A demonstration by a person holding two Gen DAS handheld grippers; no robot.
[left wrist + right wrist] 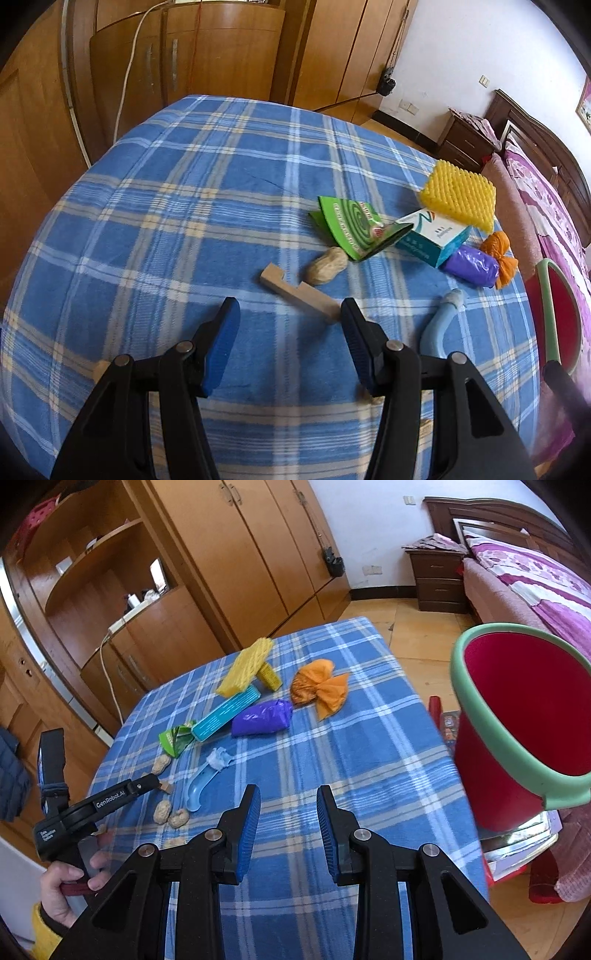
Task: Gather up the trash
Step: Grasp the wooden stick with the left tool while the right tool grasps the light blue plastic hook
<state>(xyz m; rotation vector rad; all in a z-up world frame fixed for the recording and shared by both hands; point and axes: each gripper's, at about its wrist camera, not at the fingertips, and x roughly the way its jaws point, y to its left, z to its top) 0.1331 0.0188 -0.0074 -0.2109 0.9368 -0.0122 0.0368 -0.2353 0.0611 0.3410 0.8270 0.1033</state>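
Note:
Trash lies on a blue plaid table [184, 206]. In the left wrist view my open, empty left gripper [290, 314] hovers just before a notched wooden piece [295, 291] and a peanut [327, 266]. Beyond lie a green packet [351, 225], a teal box [434, 236], a purple bag [472, 266], an orange bag [500, 254] and a yellow sponge [458, 195]. In the right wrist view my open, empty right gripper [288, 805] is above bare cloth, the red bucket [517, 716] to its right, the left gripper [110, 797] at far left.
A light blue plastic handle with a paper wad [203, 782] lies left of my right gripper, with peanuts [171, 814] beside it. Wooden wardrobes [240, 554] stand behind the table. A bed [535, 576] and nightstand [439, 579] are at the right.

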